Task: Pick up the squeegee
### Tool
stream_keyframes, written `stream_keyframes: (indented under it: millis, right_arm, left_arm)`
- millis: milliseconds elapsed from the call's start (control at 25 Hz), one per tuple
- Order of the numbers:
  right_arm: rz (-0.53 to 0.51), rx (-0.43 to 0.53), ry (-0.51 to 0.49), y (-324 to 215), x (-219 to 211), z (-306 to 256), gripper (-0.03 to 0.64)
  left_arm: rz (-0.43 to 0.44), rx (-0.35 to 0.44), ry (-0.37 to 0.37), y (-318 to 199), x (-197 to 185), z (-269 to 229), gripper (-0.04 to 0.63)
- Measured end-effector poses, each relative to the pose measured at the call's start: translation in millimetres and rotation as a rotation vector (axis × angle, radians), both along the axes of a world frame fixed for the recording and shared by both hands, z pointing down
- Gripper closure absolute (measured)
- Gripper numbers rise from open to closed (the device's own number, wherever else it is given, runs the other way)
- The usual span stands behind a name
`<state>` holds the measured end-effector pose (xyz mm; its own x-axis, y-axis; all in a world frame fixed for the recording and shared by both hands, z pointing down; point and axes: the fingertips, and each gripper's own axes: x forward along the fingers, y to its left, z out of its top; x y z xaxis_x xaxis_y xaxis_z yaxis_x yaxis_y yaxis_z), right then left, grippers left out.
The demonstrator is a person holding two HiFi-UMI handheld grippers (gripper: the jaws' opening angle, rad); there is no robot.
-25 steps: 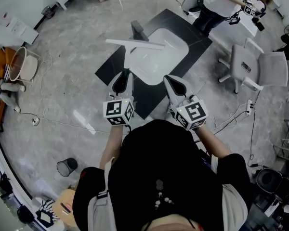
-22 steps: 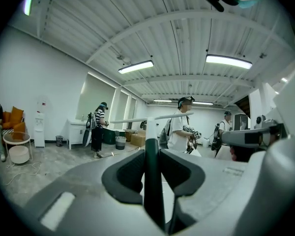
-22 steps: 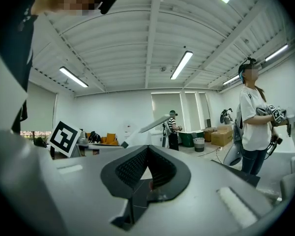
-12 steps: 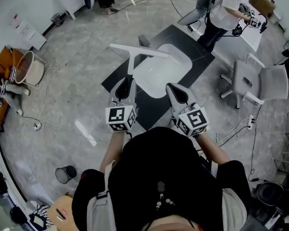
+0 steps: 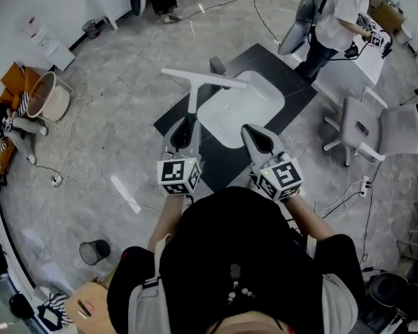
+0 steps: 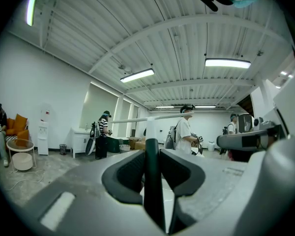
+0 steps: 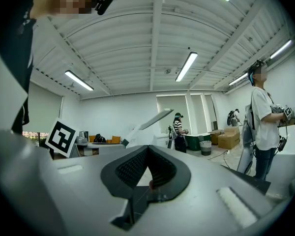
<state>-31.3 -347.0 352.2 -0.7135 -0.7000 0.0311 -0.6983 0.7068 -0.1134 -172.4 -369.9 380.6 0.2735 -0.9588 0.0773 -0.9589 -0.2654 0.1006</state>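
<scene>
The squeegee (image 5: pixel 194 92) has a dark handle, a white neck and a long white blade bar (image 5: pixel 203 78) across its far end. My left gripper (image 5: pixel 183 132) is shut on the handle and holds the squeegee in the air, pointing level, above the black table (image 5: pixel 168 120). In the left gripper view the dark handle (image 6: pixel 151 181) stands clamped between the two pads, with the white blade bar (image 6: pixel 137 118) beyond. My right gripper (image 5: pixel 259 139) hovers beside it to the right, shut with nothing in it; its pads (image 7: pixel 160 168) meet. The squeegee's blade (image 7: pixel 150 119) shows to its left.
A white basin-like tray (image 5: pixel 240 106) lies on the black table below the grippers. A person (image 5: pixel 331 16) stands at the back right near a white desk. Grey office chairs (image 5: pixel 376 127) stand to the right. A round basket (image 5: pixel 45 92) and a small bin (image 5: pixel 94 250) are on the left.
Both grippers have risen a little, the squeegee still clamped in the left one. The person at the back right has come further into view.
</scene>
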Motion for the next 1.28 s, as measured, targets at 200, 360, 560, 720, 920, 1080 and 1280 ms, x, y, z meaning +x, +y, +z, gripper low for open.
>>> stream_keyframes:
  millis: [200,360,560,720,920,1080,1280]
  right_arm:
    - [-0.001,-0.008,0.007,0,-2,3,0.615]
    - [0.001,-0.012,0.008,2,-1,3,0.616]
    - [-0.001,-0.011,0.010,8,2,5,0.617]
    - [0.004,-0.014,0.008,10,5,5,0.617]
    - [0.008,-0.013,0.008,15,10,6,0.617]
    - [0.011,-0.013,0.013,17,10,7,0.617]
    - [0.012,-0.013,0.011,15,10,8,0.617]
  left_arm:
    - [-0.009,0.003,0.012,2,-5,0,0.489]
    - [-0.009,0.000,0.017,6,-3,1,0.489]
    - [-0.001,-0.004,0.013,12,4,5,0.489]
    - [0.001,-0.007,0.014,13,6,5,0.489]
    - [0.010,-0.011,0.010,18,12,6,0.489]
    - [0.013,-0.012,0.008,19,13,8,0.489]
    - [0.014,-0.013,0.007,18,12,9,0.489]
